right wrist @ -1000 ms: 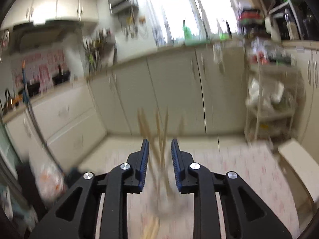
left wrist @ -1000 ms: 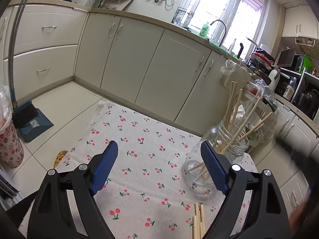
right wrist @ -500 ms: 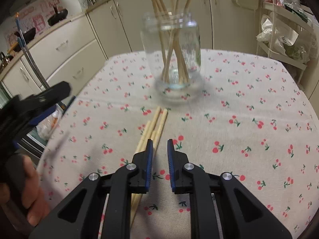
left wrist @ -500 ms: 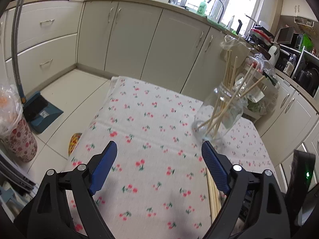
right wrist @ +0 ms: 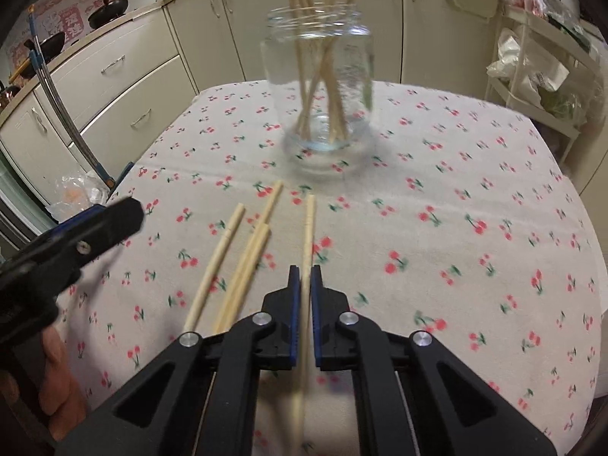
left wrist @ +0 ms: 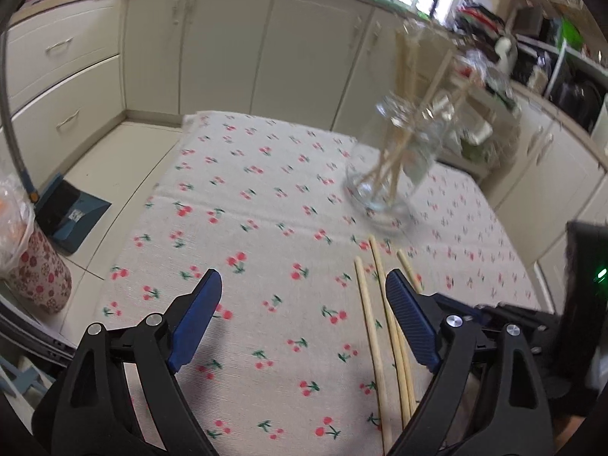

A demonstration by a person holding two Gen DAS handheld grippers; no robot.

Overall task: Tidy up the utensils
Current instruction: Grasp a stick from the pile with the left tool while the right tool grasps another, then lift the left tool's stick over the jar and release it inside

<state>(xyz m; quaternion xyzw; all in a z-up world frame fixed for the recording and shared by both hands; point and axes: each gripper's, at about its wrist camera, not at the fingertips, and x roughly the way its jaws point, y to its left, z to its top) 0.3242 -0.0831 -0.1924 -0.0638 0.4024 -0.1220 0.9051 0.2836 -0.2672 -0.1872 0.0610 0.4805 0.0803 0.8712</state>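
Note:
A clear glass jar holding several wooden chopsticks stands in the middle of the cherry-print tablecloth. My right gripper is low over the cloth and shut on one chopstick, which runs forward between its blue pads toward the jar. Three loose chopsticks lie just left of it. My left gripper hovers wide open above the cloth with nothing between its fingers. The loose chopsticks lie by its right finger, and the jar stands beyond. It also shows in the right wrist view as the left gripper.
Cream kitchen cabinets run behind the table. On the floor to the left are a blue dustpan and a floral bin lined with a bag. A white wire rack with bags stands at the right.
My right gripper dropped toward the table and closed its narrow gap onto one chopstick. My left gripper tipped downward and came nearer the loose chopsticks, staying open.

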